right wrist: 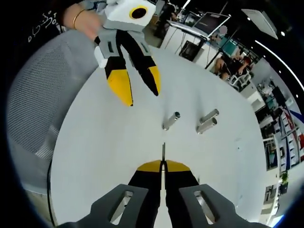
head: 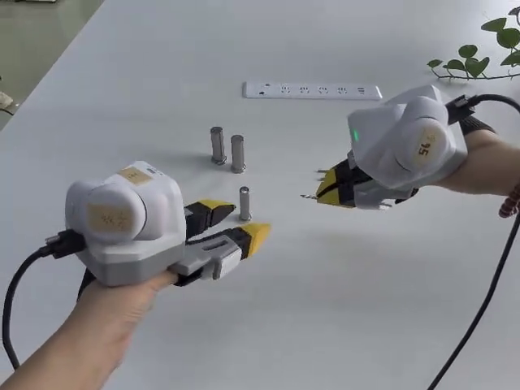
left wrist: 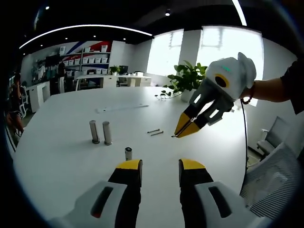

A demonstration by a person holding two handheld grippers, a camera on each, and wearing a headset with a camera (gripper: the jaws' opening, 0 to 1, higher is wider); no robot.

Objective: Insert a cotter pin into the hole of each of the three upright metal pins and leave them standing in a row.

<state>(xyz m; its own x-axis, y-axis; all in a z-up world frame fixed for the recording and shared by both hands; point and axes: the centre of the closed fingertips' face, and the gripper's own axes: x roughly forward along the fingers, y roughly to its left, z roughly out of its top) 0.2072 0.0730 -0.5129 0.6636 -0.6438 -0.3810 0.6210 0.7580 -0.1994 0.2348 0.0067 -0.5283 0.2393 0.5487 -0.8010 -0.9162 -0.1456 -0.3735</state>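
Three upright metal pins stand on the white table: two side by side [head: 218,145] [head: 237,153] and a shorter one [head: 244,203] nearer me. My left gripper [head: 237,221] is open, its yellow tips just short of the short pin [left wrist: 128,153]. My right gripper [head: 325,193] hovers to the right, shut on a thin cotter pin [right wrist: 163,151] that sticks out past its tips toward the short pin [right wrist: 171,121]. Two more cotter pins [left wrist: 154,131] lie on the table beyond it. In the left gripper view the right gripper [left wrist: 189,126] hangs above the table.
A white power strip [head: 313,90] lies at the back of the table. A leafy plant [head: 479,57] trails over the far right corner. Black cables hang from both grippers. Chairs and desks stand around the table.
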